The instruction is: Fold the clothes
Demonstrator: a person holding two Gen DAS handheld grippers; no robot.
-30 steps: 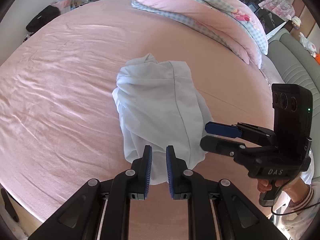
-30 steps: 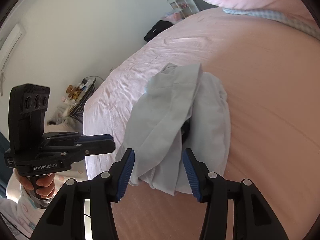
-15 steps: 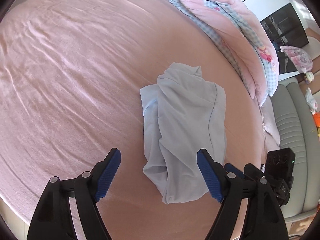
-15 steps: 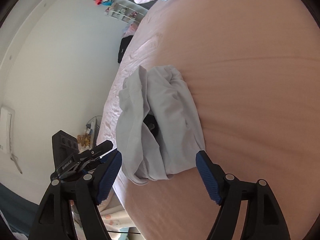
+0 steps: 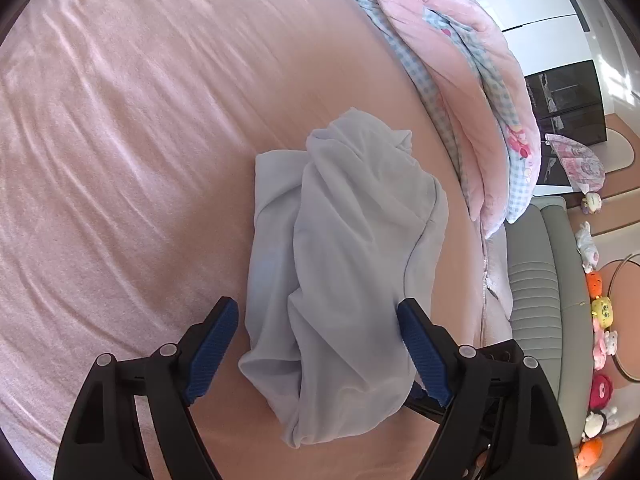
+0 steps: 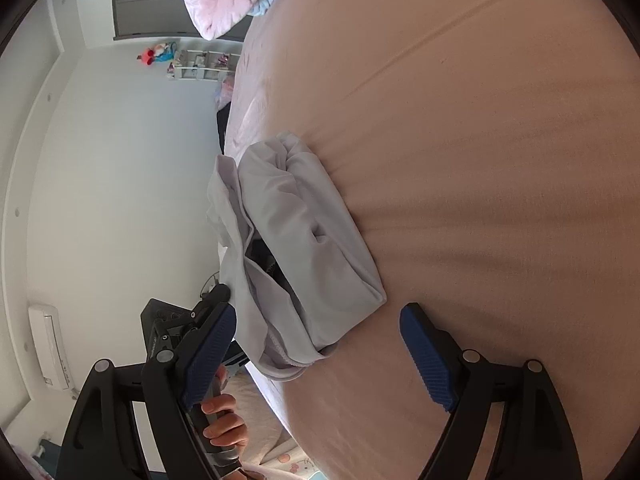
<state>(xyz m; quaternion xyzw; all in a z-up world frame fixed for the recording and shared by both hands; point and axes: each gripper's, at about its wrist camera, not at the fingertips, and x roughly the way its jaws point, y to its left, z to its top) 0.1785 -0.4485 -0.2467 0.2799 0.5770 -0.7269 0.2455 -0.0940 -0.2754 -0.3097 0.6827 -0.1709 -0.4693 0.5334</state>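
Pale grey garment (image 5: 344, 264) lies roughly folded but rumpled on the pink bed (image 5: 120, 160), at twelve o'clock from both grippers (image 5: 320, 354) (image 6: 316, 354), jaws just opened wide, empty; neatening remains.

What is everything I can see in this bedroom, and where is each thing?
garment: one, pale grey-blue, bunched near the bed's edge
bed sheet: one, pink, covering the bed
quilt: one, pink with blue check, heaped on the far side of the bed
sofa: one, grey-green, beside the bed
plush toys: several, mixed colours, in a row past the sofa
air conditioner: one, white, on the wall
shelf unit: one, pale, against the far wall
left tool: one, black with blue pads, open over the garment's near end
right tool: one, same colours, open by the garment's corner
hand: one, gripping the left tool's handle
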